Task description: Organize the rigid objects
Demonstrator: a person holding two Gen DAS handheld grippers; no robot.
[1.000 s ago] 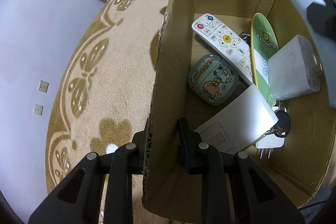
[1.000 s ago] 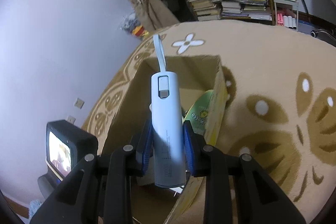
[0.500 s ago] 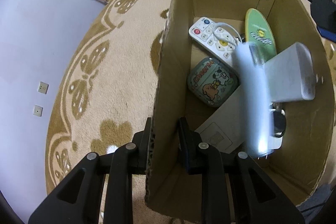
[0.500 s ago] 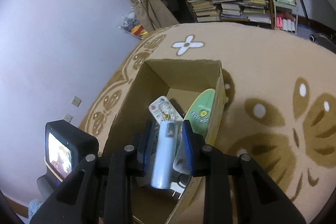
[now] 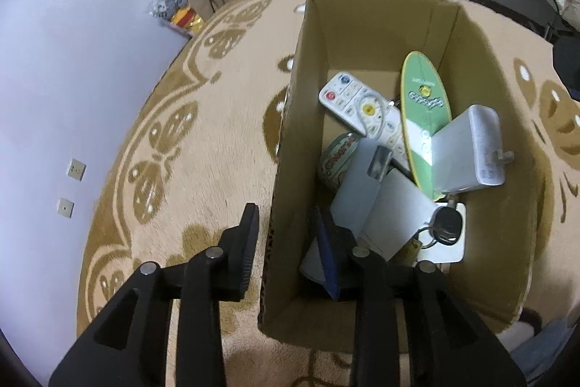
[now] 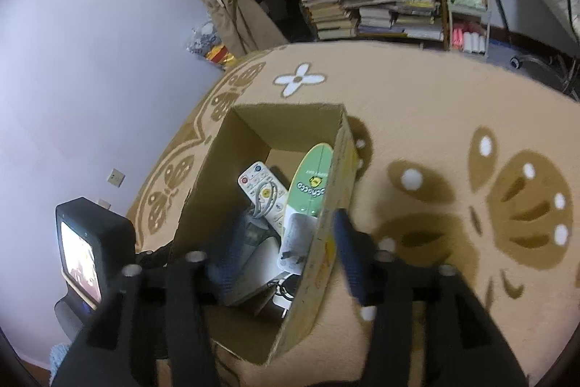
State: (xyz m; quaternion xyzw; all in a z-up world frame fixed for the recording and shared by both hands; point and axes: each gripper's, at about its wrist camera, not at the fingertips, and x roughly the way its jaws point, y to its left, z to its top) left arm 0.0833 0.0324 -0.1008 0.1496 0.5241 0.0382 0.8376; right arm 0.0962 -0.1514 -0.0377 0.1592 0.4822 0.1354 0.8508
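Note:
An open cardboard box (image 5: 286,147) stands on the rug. It holds a white remote (image 5: 357,104), a green toy skateboard (image 5: 422,104), a white charger (image 5: 471,151), a round printed case (image 5: 335,156), a light blue power bank (image 5: 359,191), a white card and keys (image 5: 444,223). My left gripper (image 5: 288,243) is open, its fingers either side of the box's left wall without touching it. My right gripper (image 6: 286,249) is open and empty above the box (image 6: 326,223), straddling its right wall. The power bank (image 6: 235,242) lies inside below it.
The box sits on a round beige rug (image 5: 203,133) with brown patterns. A lilac wall (image 5: 54,60) runs along the left. Stacked books and shelves (image 6: 380,9) stand at the back. The other gripper's small screen (image 6: 81,252) shows at the left of the right wrist view.
My right gripper let go of the power bank, which dropped into the box, and its jaws opened wide. My left gripper opened off the box's left wall.

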